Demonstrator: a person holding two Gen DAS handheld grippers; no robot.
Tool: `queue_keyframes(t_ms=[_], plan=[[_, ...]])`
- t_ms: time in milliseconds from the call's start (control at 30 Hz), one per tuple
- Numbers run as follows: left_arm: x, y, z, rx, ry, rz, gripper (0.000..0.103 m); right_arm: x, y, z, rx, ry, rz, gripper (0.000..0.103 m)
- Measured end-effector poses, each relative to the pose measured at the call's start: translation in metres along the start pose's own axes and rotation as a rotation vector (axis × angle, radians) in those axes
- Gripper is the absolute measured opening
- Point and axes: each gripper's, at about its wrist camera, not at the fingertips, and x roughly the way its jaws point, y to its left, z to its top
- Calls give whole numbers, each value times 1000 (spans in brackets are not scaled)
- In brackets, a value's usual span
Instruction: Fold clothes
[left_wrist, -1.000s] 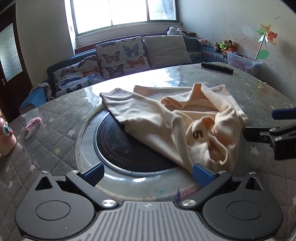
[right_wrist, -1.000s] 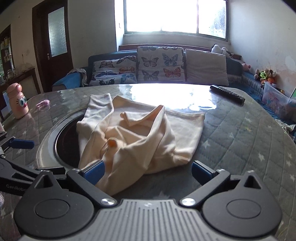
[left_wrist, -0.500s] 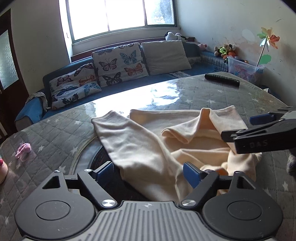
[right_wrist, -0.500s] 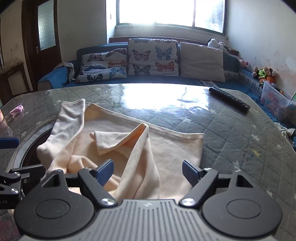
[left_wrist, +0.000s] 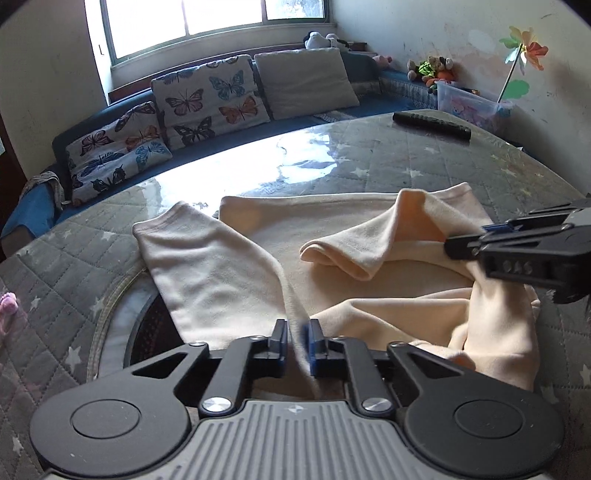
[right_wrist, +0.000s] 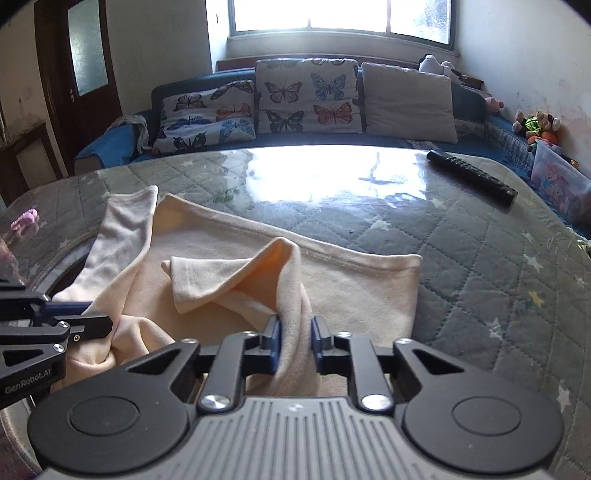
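A cream long-sleeved garment (left_wrist: 354, 254) lies crumpled on the quilted table (left_wrist: 424, 162); it also shows in the right wrist view (right_wrist: 343, 291). One sleeve (left_wrist: 199, 266) lies flat to the left, the other sleeve (right_wrist: 229, 273) is folded over the middle. My left gripper (left_wrist: 297, 343) is shut on a fold of the garment at its near edge. My right gripper (right_wrist: 295, 341) is shut on another raised fold of the garment. Each gripper shows in the other's view: the right one (left_wrist: 476, 247) and the left one (right_wrist: 99, 325).
A black remote (right_wrist: 471, 177) lies at the table's far right. A round dark inset (left_wrist: 147, 332) in the table lies under the garment's left side. A small pink object (right_wrist: 24, 218) sits at the far left. A sofa with butterfly cushions (right_wrist: 306, 96) stands behind the table.
Both grippers have moved forward onto the garment and closed from open onto folds of cloth. The cloth between them has been pulled up.
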Motion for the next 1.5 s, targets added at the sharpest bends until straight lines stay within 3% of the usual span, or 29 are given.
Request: queue_keyframes(t_ms=[333,567,767,900,1067,1100,1133,1233,1500], plan=[[-53,19,-18,-74,-92,35,3,-65,-23,-17,73,-96,-45,9],[-101,37,-54,-138,-132,44,2,-119,-52,-49,181,-150,-72,9],[-132,42,-101,-176,-94,6,2,-140,-70,-97,248,-94,-105,10],[-141,40,-123,-167,-54,-31,3,-146,-76,-126,256,-17,-142,28],[-144,35,-132,-125,-26,-36,7,-146,-62,-131,132,12,-182,40],[-145,35,-129,-122,-31,-33,9,-144,-57,-128,99,10,-189,48],[-146,35,-126,-118,-39,-30,15,-142,-52,-125,69,5,-196,52],[-147,34,-116,-103,-68,-7,46,-133,-36,-117,-29,-8,-214,52],[-131,25,-89,-58,-100,21,51,-94,2,-104,-260,3,-250,49]])
